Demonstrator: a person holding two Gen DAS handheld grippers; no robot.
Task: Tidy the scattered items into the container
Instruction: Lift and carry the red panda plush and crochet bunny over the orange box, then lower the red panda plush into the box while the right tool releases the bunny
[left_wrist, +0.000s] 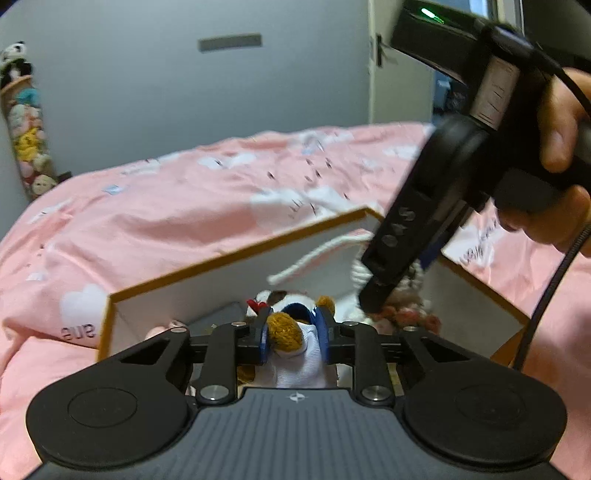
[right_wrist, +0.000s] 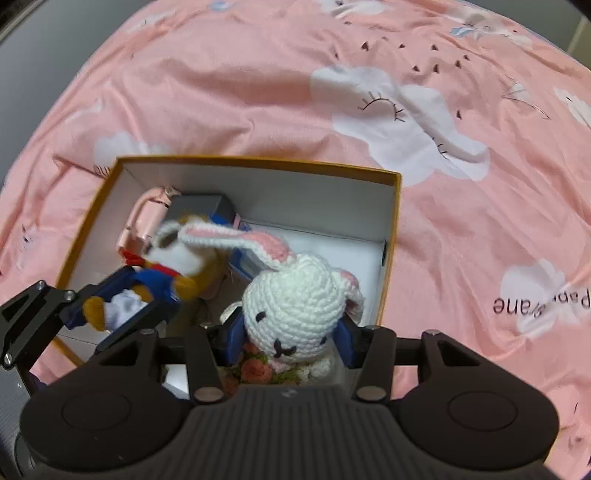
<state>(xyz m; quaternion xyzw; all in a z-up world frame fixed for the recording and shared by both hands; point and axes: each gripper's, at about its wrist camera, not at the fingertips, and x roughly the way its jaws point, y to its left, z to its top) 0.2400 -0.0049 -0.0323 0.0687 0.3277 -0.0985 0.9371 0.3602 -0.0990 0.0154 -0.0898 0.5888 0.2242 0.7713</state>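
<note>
The white cardboard box (right_wrist: 258, 162) with an orange rim lies open on the pink bedspread. My right gripper (right_wrist: 291, 339) is shut on a white crochet rabbit (right_wrist: 295, 295) with pink-lined ears and holds it over the box's near side. My left gripper (left_wrist: 293, 332) is shut on a small plush toy (left_wrist: 284, 328) in white, blue and orange-brown, just above the box (left_wrist: 236, 254). In the right wrist view the left gripper (right_wrist: 125, 302) and its plush toy (right_wrist: 162, 273) hang over the box's left part. In the left wrist view the right gripper (left_wrist: 380, 295) reaches down into the box, with the rabbit's ear (left_wrist: 314, 258) trailing.
A pink item (right_wrist: 142, 221) and a grey-blue packet (right_wrist: 201, 206) lie in the box's far left corner. The pink cloud-print bedspread (right_wrist: 369, 92) spreads all around. A hanging column of soft toys (left_wrist: 26, 129) stands by the grey wall. A hand (left_wrist: 557, 147) grips the right tool.
</note>
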